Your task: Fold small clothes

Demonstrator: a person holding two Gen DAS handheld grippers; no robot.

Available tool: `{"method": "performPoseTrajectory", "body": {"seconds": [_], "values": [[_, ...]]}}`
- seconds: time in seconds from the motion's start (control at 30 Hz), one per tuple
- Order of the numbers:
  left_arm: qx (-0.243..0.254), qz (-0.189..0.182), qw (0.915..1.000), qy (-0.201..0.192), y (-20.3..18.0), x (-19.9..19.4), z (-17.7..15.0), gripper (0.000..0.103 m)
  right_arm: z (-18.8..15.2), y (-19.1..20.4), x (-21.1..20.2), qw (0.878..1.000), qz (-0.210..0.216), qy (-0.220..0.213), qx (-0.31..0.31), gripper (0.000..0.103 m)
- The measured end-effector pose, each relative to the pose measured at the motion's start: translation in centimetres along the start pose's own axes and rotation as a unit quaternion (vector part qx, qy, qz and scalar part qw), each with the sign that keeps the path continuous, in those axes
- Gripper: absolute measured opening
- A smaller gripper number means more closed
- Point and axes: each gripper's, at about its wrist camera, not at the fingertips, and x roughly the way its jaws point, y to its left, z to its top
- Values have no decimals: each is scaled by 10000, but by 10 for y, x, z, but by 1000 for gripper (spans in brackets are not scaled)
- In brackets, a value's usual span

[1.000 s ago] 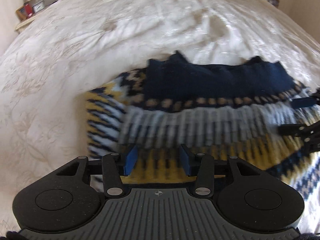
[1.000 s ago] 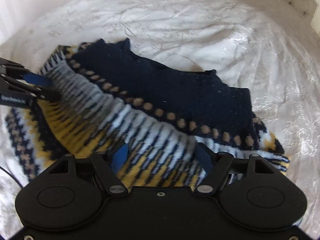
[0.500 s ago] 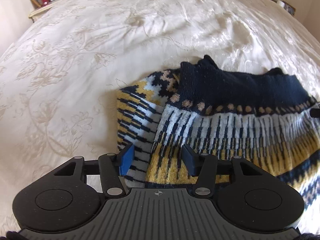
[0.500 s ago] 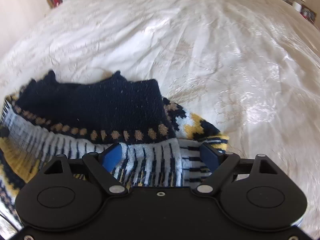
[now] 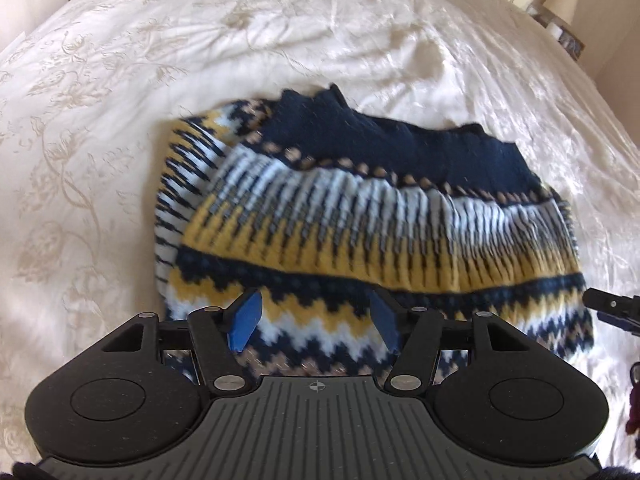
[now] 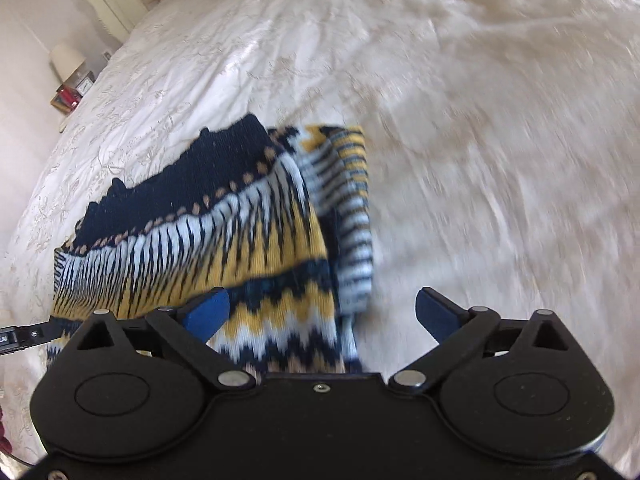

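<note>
Left wrist view: the navy, mustard and white patterned knit sweater [image 5: 360, 216] lies folded in a compact bundle at frame centre on the cream embroidered bedspread [image 5: 120, 120], navy top panel doubled over the striped band, so a fold looks already laid and both tools seem to be letting go. Left tool [image 5: 314, 322] sits low centre, jaws opening, blue pads over the zigzag hem but not pinching it. Right tool [image 6: 324, 314] in the right wrist view has jaws opening, nearly full wide, straddling the bundle's right edge, nothing clamped; its tip also pokes in at the left view's right edge. Bed is soft and wrinkled, so the knit probably holds its place. Cream lamp [image 5: 562, 0] upper right, tufted cream headboard [image 6: 132, 0] upper left of the right view.
</note>
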Motion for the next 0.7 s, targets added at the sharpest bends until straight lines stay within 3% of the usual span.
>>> {"method": "performPoseTrajectory", "body": {"seconds": [0.23, 0.7], "values": [[256, 135, 9994, 207, -23, -2, -12, 58, -31, 4, -15, 9997, 88, 61, 219, 101], [387, 276, 9987, 176, -41, -6, -32, 58, -64, 7, -45, 9993, 225, 29, 288, 102]]}}
